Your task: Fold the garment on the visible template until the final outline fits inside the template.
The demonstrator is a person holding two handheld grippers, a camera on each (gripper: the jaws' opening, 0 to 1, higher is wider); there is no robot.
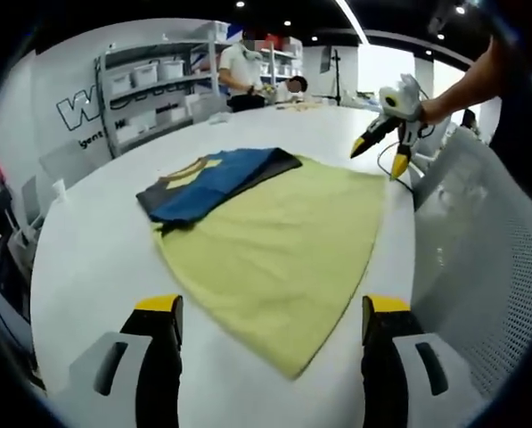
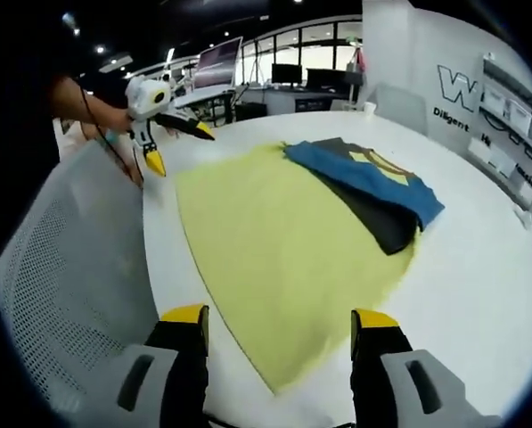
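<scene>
A folded blue and dark grey garment (image 1: pixel 216 183) (image 2: pixel 372 183) with yellow trim lies across one far edge of the pale yellow template cloth (image 1: pixel 292 241) (image 2: pixel 274 232), partly over it and partly on the white table. My left gripper (image 1: pixel 273 305) stands open over the template's near corner; in the right gripper view the left gripper (image 2: pixel 180 148) hovers open past the template's far corner, held by a hand. My right gripper (image 2: pixel 280 316) is open over the opposite near edge, and shows as the right gripper (image 1: pixel 380 159) raised above the table. Neither holds anything.
The round white table (image 1: pixel 96 259) (image 2: pixel 479 267) carries the cloth. A white mesh chair (image 1: pixel 479 259) (image 2: pixel 69 267) stands close against the table edge. Shelves with bins (image 1: pixel 150 89) and people (image 1: pixel 243 71) are at the back; monitors (image 2: pixel 216 62) stand beyond the table.
</scene>
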